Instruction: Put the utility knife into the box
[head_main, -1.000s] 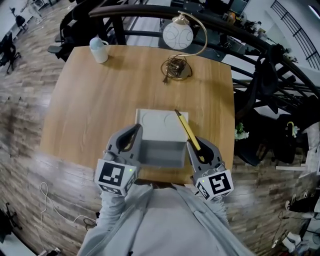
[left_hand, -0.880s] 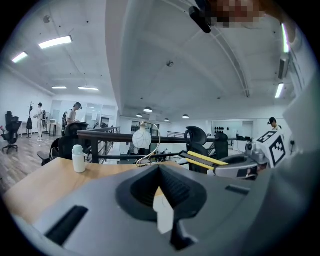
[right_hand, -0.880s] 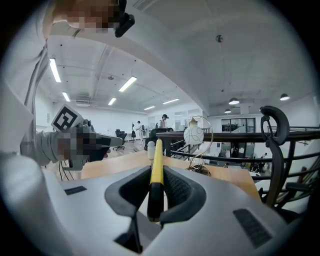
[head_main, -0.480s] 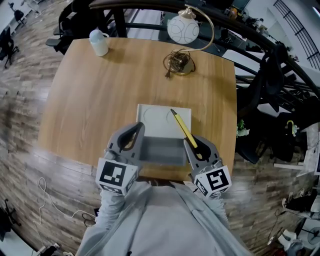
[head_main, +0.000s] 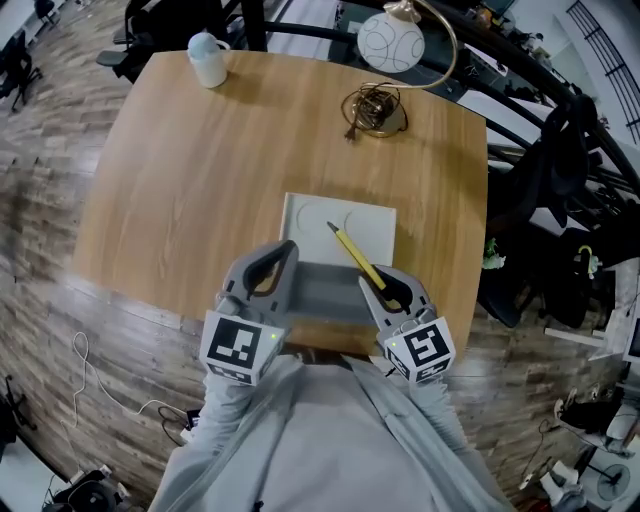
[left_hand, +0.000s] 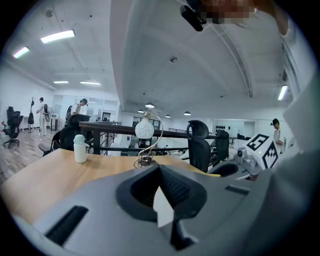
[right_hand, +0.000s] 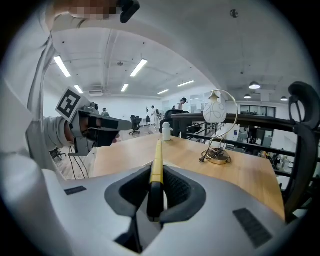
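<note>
Gripping utility knife (head_main: 352, 255) by its black end w/ right gripper (head_main: 375, 290) jaws, yellow body slanting over box (head_main: 375, 225) on bench (head_main: 200, 170). Pinching white box edge w/ left gripper (head_main: 272, 262) jaws, closed on it.

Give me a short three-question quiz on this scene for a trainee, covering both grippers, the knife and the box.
1. Multiple choice: what is the right gripper holding? A) the white bottle B) the utility knife C) the lamp
2. True or false: the utility knife already lies inside the box.
3. Fill in the blank: the left gripper has its jaws shut on a wall of the ___.

Key: 1 B; 2 false, it is clamped in the right gripper and pointing out over the box; 3 box.
</note>
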